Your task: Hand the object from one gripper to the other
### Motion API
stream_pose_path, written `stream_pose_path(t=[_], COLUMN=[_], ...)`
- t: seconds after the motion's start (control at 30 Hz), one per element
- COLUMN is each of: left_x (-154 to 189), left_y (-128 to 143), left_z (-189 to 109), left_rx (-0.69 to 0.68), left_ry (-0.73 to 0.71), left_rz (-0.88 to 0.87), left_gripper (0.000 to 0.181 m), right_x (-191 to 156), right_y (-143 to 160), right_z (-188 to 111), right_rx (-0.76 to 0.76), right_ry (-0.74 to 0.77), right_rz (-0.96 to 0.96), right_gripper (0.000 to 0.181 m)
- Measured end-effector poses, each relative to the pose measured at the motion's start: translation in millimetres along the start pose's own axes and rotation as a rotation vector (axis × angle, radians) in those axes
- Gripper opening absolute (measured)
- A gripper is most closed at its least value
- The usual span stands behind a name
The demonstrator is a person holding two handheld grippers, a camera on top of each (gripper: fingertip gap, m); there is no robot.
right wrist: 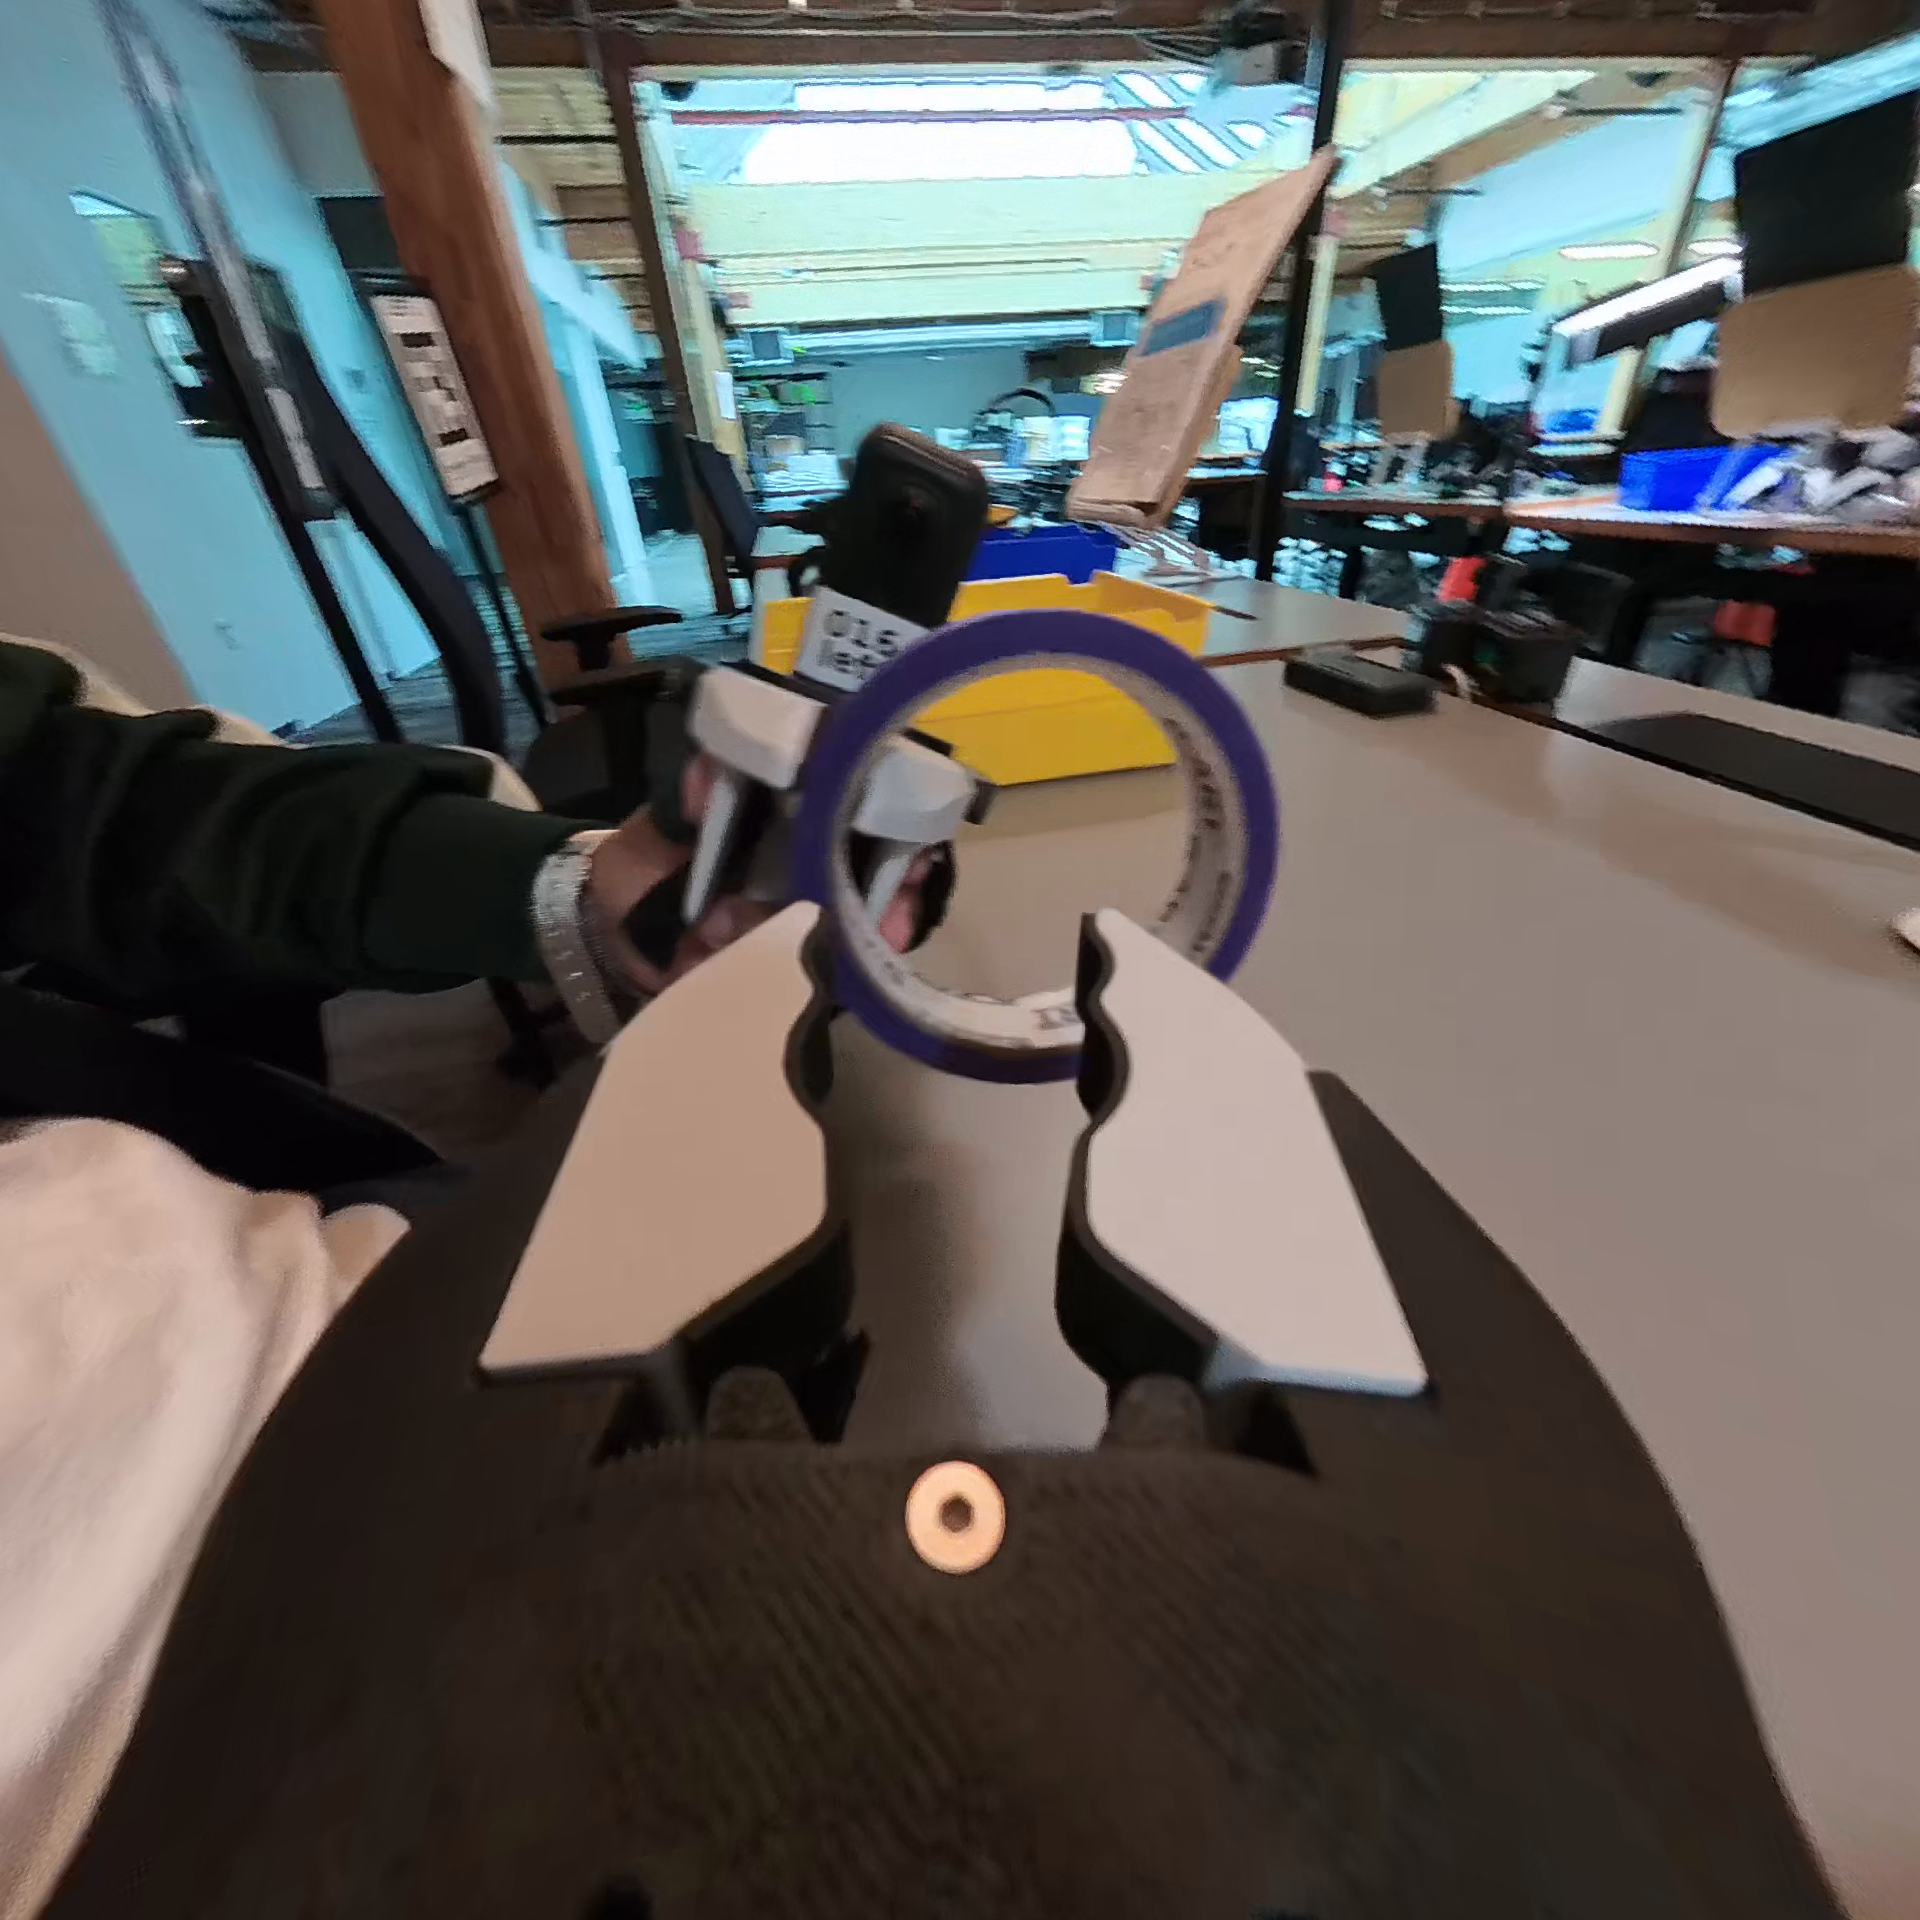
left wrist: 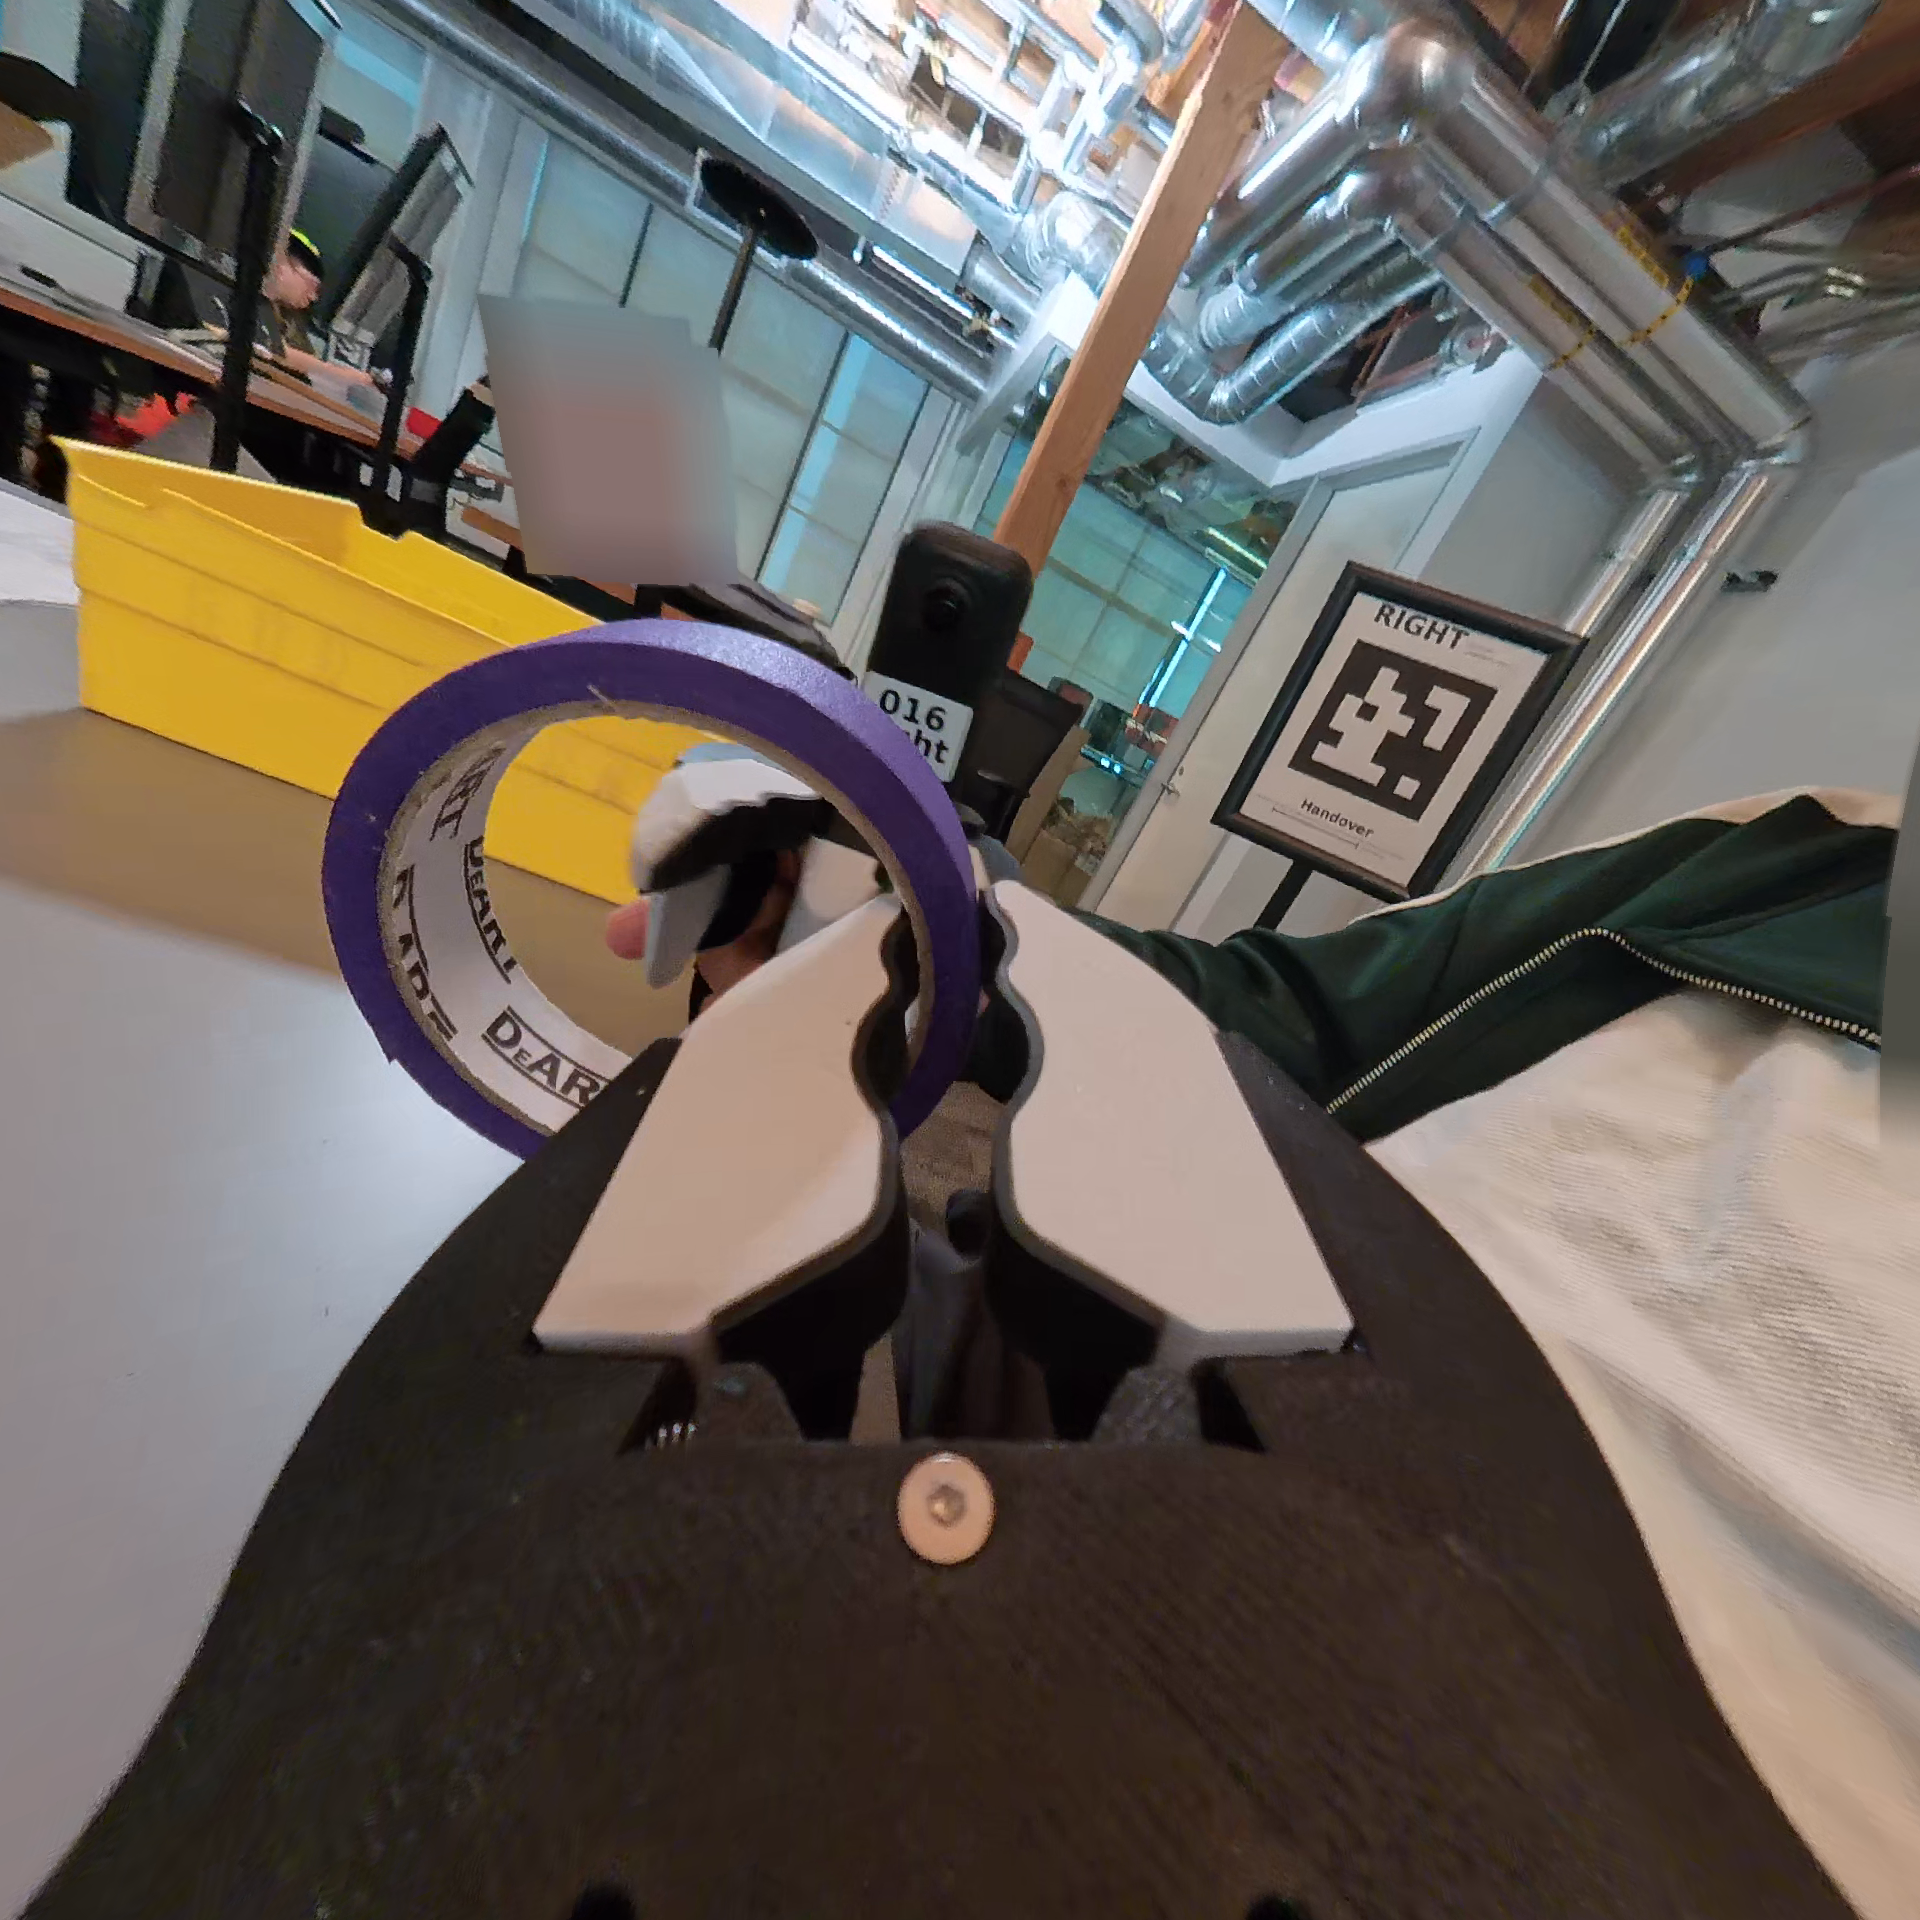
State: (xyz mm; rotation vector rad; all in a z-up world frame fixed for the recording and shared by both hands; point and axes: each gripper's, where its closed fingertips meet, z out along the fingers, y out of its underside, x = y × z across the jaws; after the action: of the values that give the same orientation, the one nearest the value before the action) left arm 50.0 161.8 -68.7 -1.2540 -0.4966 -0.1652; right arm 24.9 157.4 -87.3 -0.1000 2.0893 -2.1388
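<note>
A purple tape roll [left wrist: 675,665] stands on edge in the air above the grey table [left wrist: 156,1195]. My left gripper [left wrist: 951,935] is shut on the roll's right wall, one finger inside the ring and one outside. In the right wrist view the roll [right wrist: 1039,634] hangs from the left gripper [right wrist: 821,790], which holds its left wall. My right gripper [right wrist: 948,945] is open. Its white fingertips [right wrist: 1112,956] stand on either side of the roll's lower edge, apart from it. Seen through the ring in the left wrist view, the right gripper [left wrist: 717,831] faces me.
A yellow bin [left wrist: 260,603] sits on the table behind the roll; it also shows in the right wrist view [right wrist: 1039,717]. A framed marker sign [left wrist: 1392,727] stands at the right. A green sleeve [left wrist: 1455,935] crosses there. A black box [right wrist: 1361,686] lies far on the table [right wrist: 1558,1039]. Only a small space, under 4 cm, lies between the two pairs of fingers.
</note>
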Motion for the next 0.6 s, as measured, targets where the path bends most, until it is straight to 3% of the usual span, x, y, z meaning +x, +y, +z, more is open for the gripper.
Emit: stream_pose_path(t=[0.13, 0.33, 0.47, 0.6], left_x=[-3.2, -2.1, 1.3, 2.8], left_y=[-7.9, -2.6, 4.9, 5.2], left_z=[-6.3, -0.8, 7.1, 9.7], left_rx=[0.051, 0.034, 0.002, 0.012], left_ry=[-0.004, 0.004, 0.015, 0.024], left_rz=[-0.029, -0.047, -0.042, -0.023], left_gripper=[0.009, 0.010, 0.009, 0.010], right_x=[-21.3, -26.2, -29.5, -30.4], right_y=[6.3, 22.7, 24.5, 20.1], right_z=[7.6, 17.4, 20.7, 19.8], right_rx=[-0.036, -0.130, -0.141, -0.142], right_ry=[-0.087, -0.036, -0.028, -0.037], right_rz=[-0.084, -0.254, -0.289, -0.279], right_gripper=[0.045, 0.039, 0.012, 0.011])
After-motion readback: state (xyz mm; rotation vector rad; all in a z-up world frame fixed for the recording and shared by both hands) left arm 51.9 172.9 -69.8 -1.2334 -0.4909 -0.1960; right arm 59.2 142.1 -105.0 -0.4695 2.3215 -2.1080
